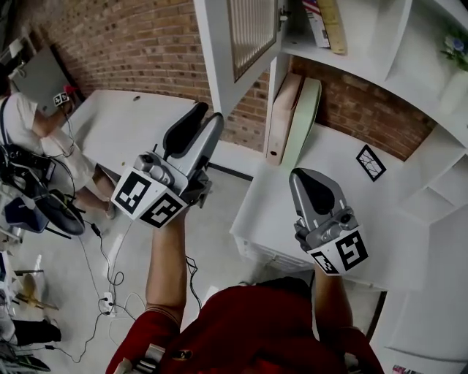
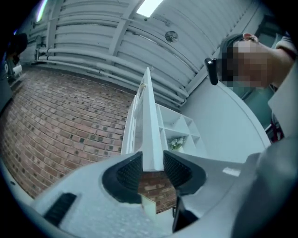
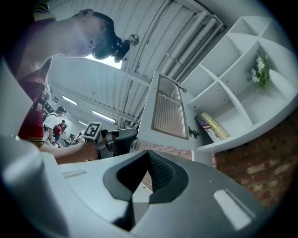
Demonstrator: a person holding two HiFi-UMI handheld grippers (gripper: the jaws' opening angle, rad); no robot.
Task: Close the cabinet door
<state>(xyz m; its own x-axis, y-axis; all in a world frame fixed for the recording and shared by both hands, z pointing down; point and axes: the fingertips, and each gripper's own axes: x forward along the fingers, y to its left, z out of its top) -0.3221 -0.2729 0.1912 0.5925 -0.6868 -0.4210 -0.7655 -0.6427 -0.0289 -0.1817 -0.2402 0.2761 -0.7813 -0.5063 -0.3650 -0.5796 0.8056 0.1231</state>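
Note:
The white cabinet door [image 1: 219, 44] with a slatted panel stands swung open at the top of the head view, out from the white shelf unit [image 1: 365, 51]. My left gripper [image 1: 207, 115] reaches up to the door's lower corner. In the left gripper view its jaws [image 2: 152, 169] stand open, and the door's thin edge [image 2: 150, 121] runs straight up between them; whether the pads touch it I cannot tell. My right gripper [image 1: 311, 179] hovers over the white desk to the right, shut and empty [image 3: 148, 174]. The right gripper view shows the door [image 3: 167, 109] ahead.
Books [image 1: 325, 22] stand on the shelf behind the door. Below it, folders [image 1: 292, 117] lean against the brick wall. A marker card [image 1: 370, 162] lies on the white desk [image 1: 344, 219]. A person [image 1: 29, 124] sits at the far left by another table. Cables trail across the floor.

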